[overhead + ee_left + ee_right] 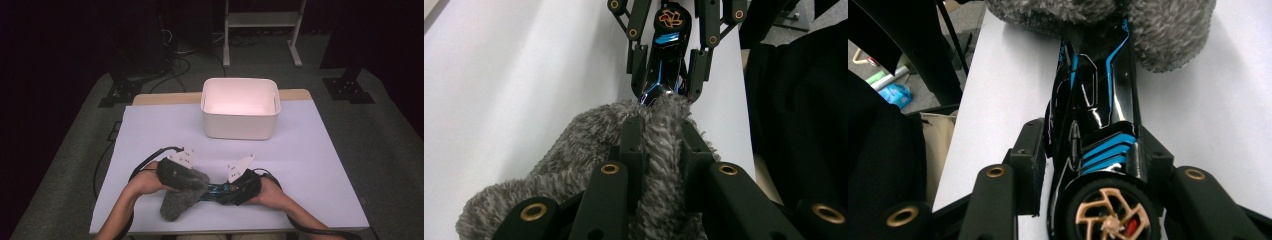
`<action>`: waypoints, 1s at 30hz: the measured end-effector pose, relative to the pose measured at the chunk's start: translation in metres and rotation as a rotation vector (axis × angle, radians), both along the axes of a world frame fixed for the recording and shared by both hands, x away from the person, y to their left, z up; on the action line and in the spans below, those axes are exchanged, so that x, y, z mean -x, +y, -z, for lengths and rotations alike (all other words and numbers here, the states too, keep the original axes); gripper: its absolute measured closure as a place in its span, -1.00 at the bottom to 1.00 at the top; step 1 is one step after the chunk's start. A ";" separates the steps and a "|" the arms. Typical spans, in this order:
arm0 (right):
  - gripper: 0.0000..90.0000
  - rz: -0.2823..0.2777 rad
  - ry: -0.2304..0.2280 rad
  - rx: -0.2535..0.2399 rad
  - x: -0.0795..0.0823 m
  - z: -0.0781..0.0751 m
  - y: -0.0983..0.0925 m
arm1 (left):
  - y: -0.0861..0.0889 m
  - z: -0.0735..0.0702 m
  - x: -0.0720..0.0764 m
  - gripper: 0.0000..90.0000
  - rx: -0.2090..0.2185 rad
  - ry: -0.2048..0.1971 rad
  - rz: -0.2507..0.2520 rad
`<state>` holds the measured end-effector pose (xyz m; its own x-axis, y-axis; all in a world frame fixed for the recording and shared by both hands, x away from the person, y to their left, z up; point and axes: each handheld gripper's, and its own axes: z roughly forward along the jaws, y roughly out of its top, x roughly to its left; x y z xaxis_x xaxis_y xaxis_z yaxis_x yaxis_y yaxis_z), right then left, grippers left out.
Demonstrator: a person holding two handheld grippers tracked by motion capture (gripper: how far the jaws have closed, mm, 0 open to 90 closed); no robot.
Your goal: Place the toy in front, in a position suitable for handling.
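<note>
Two grippers are working one bundle here: we are clamping the left gripper [192, 176] tight on a fold of the grey fuzzy pouch [176, 197], and in the left gripper view its jaws are pinching the fur [659, 150] between them, closed on the fabric. We are holding the right gripper [235, 192] around the black and blue toy car [1098, 115], its jaws sitting on either side of the car body just ahead of the copper-spoked wheel [1110, 212]; the pads look to be touching the sides, so we are reading it as a loose grip on the car. The car's far end is sitting inside the pouch mouth, straight ahead of the right jaws, while the wheel end is poking out toward them; from the left gripper view the car [669, 55] is showing beyond the fur, between the other gripper's jaws. Both things are lying low over the white table [310, 165], near its front edge. The white bin [240, 107] is standing well apart at the far side, and nothing is showing inside it. We are judging the job as partway: the car and pouch are still joined, whether going in or coming out we cannot tell, and anything involving the bin is not yet started.
</note>
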<state>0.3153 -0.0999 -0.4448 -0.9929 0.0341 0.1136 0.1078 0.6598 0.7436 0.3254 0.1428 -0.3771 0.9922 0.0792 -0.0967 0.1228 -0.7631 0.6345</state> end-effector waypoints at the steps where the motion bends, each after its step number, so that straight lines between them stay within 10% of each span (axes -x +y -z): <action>1: 0.23 -0.001 -0.003 -0.002 -0.001 -0.001 -0.001 | -0.001 -0.001 -0.002 0.72 0.002 -0.003 -0.001; 15: 0.43 0.034 -0.024 -0.032 -0.028 -0.022 -0.039 | -0.043 -0.001 -0.032 0.72 -0.016 0.025 0.031; 24: 0.03 0.031 -0.047 0.026 -0.019 -0.009 -0.016 | -0.033 -0.005 -0.030 0.72 -0.004 0.016 0.001; 30: 0.24 0.044 -0.063 0.053 -0.018 0.004 -0.009 | -0.022 -0.006 -0.029 0.71 0.002 0.015 -0.014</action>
